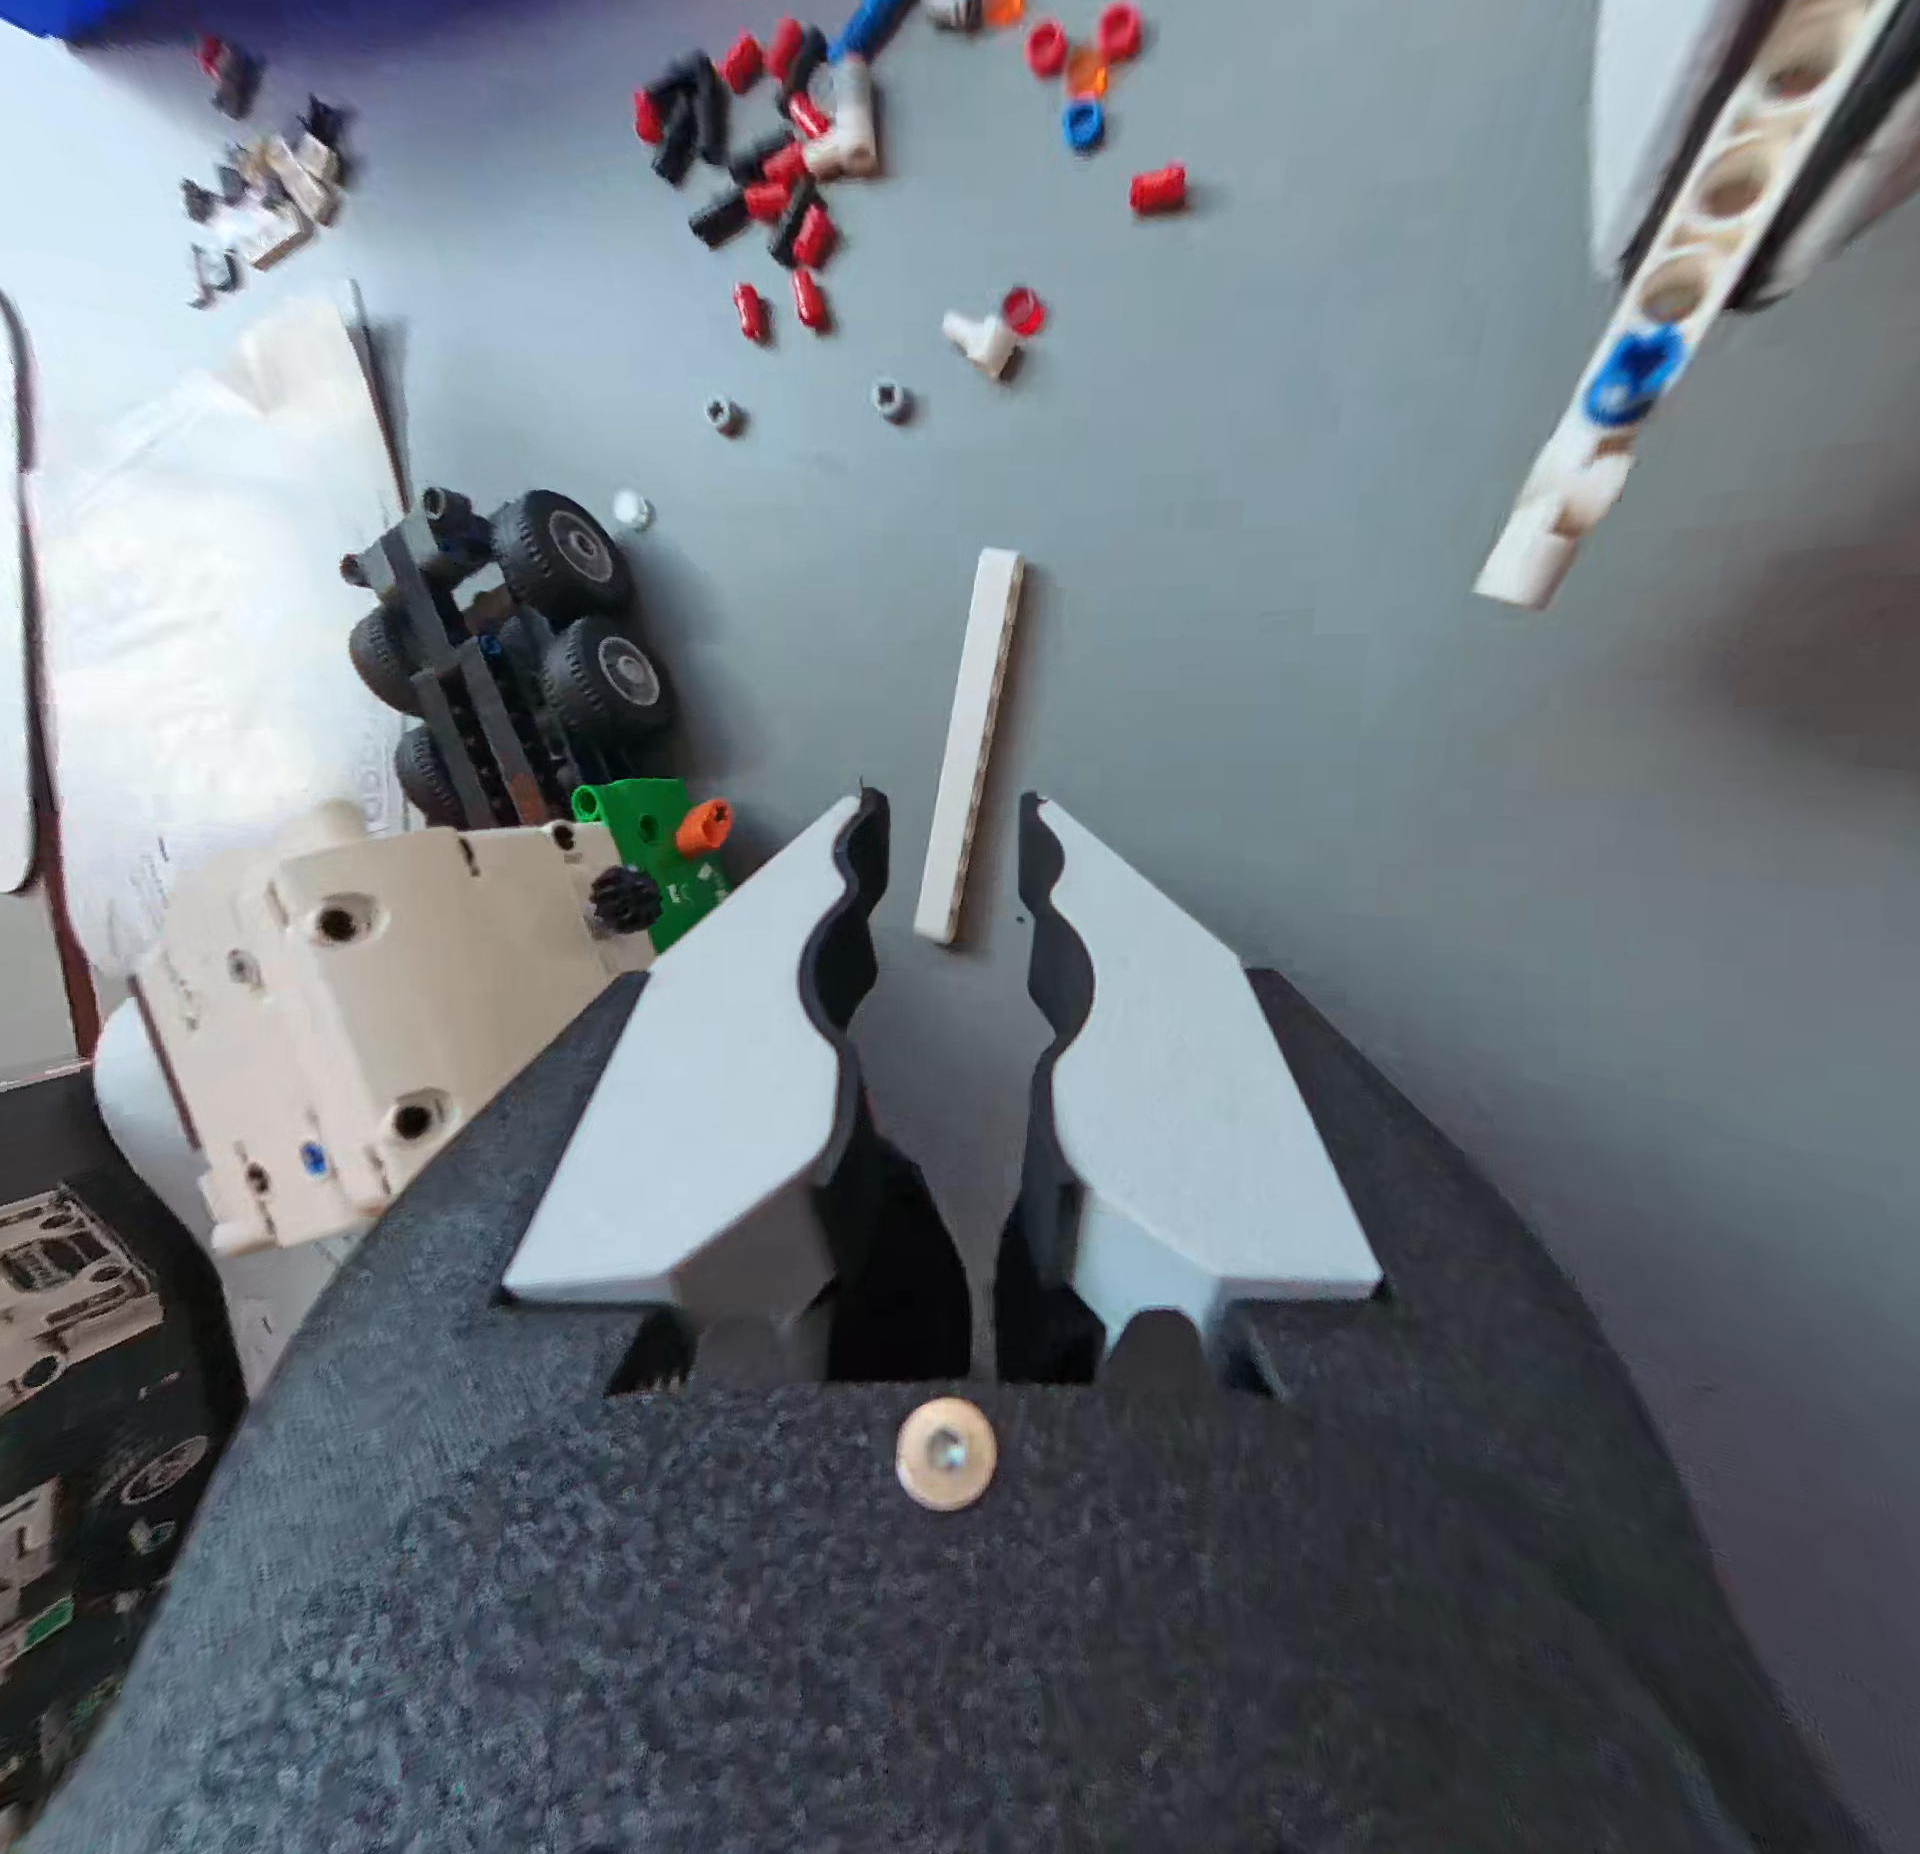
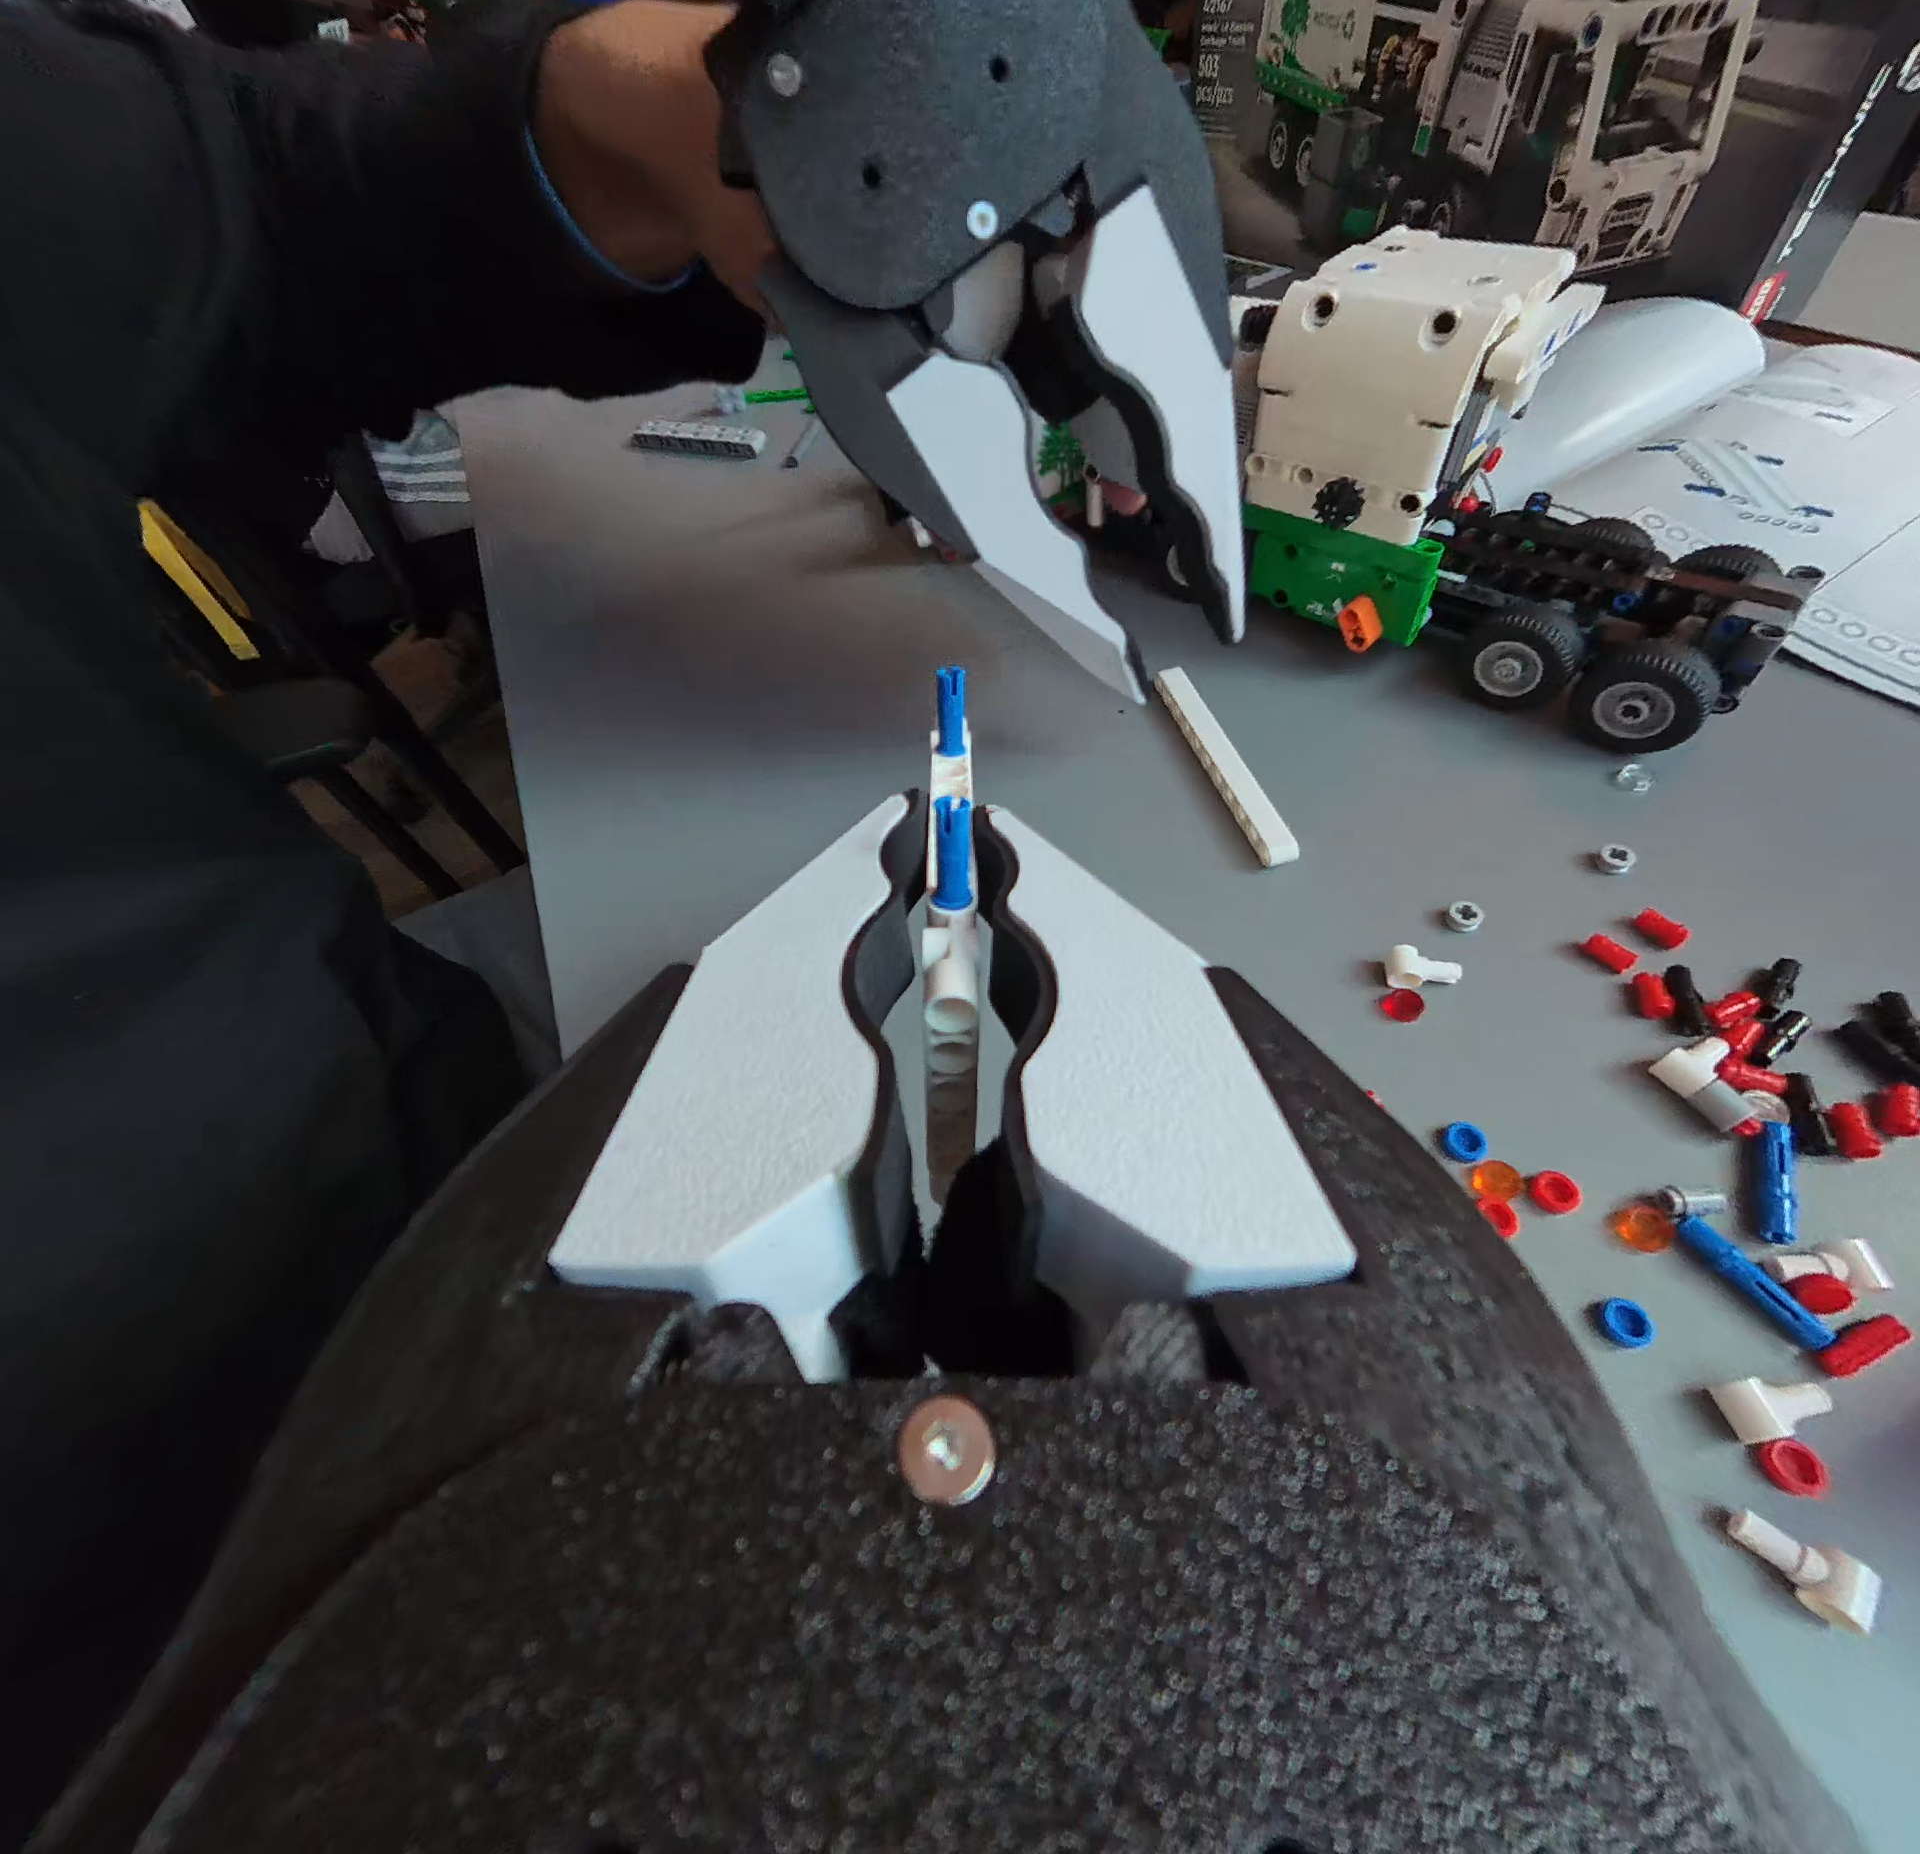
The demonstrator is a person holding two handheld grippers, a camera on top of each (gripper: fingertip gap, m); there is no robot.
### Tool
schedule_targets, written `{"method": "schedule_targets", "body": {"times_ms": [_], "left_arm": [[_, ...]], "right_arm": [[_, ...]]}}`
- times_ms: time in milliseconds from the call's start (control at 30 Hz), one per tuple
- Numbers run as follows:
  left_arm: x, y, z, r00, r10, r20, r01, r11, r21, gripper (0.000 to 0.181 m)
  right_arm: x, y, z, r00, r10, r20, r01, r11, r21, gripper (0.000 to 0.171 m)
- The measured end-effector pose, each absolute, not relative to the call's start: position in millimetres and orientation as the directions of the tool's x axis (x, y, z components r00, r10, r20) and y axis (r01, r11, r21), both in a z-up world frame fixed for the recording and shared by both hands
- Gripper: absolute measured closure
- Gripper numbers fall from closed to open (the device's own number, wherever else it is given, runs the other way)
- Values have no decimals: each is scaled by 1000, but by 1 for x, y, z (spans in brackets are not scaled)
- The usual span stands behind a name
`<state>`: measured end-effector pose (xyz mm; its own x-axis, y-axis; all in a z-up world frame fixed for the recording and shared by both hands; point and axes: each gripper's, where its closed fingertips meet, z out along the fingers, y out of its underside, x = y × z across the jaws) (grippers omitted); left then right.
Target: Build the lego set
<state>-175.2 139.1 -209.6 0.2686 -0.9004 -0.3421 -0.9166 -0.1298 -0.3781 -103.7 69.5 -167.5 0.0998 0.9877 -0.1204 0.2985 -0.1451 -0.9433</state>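
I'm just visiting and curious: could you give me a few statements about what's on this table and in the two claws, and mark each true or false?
1. The right gripper is clamped on a white beam carrying blue pins. True.
2. The left gripper holds the loose white beam. False: it is open, the beam lies on the table.
3. The truck model has a green part. True.
4. The small loose pieces are all yellow. False: mainly red, black, blue, white.

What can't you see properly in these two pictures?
- Left wrist view: the pile of pins is blurred, so single shapes are unclear.
- Left wrist view: the held beam runs off the top edge.
- Right wrist view: the beam's lower end is hidden between the right gripper's fingers.
- Right wrist view: the truck's front is hidden by the left gripper.
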Motion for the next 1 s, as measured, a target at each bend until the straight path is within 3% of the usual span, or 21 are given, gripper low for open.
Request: {"method": "schedule_targets", "body": {"times_ms": [200,367,433,533,633,833,1000], "left_arm": [[-176,145,-234,171,-947,-272,-965,-105,-241,165],[-169,150,-238,193,-939,-284,-953,-110,-282,175],[-166,153,-235,204,-916,-347,-943,-88,-322,176],[-162,160,-197,208,-770,-603,-914,66,-400,176],[-155,138,-146,192,-564,-803,-900,225,-373,176],[-144,98,-144,69,-438,-896,-929,299,-217,176],[-135,90,-148,94,-460,-883,-922,295,-252,176]], "right_arm": [[-107,62,-156,42,990,-137,269,-143,-953,166],[-108,68,-163,57,980,-190,259,-198,-945,166],[-109,71,-162,64,964,-257,234,-265,-935,166],[-115,79,-166,89,924,-373,204,-383,-901,166],[-123,88,-169,125,903,-410,201,-428,-881,166],[-140,81,-175,169,952,-255,269,-294,-917,166],[-141,81,-178,197,955,-223,288,-274,-918,166]]}}
